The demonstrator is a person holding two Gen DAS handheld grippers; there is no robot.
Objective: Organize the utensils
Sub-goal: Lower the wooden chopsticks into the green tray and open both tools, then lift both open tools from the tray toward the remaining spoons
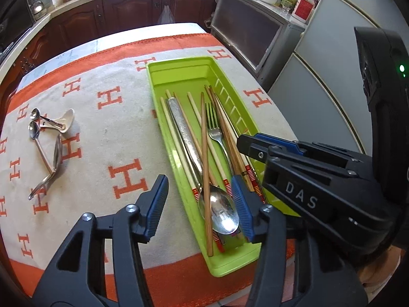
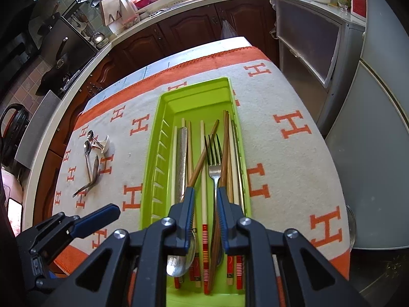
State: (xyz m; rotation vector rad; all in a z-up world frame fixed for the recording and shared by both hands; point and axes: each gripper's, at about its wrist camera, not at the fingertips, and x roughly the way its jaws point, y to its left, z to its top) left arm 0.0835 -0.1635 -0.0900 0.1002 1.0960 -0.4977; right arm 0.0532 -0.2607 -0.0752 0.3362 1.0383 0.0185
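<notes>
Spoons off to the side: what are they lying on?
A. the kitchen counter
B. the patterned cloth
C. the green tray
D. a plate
B: the loose spoons lie on the cloth, apart from the tray that holds the chopsticks and fork.

Glossy green plastic tray (image 1: 179, 71), shiny metal spoon (image 1: 225, 213), wooden chopsticks (image 1: 204, 153), matt woven cloth (image 1: 102, 140).
</notes>
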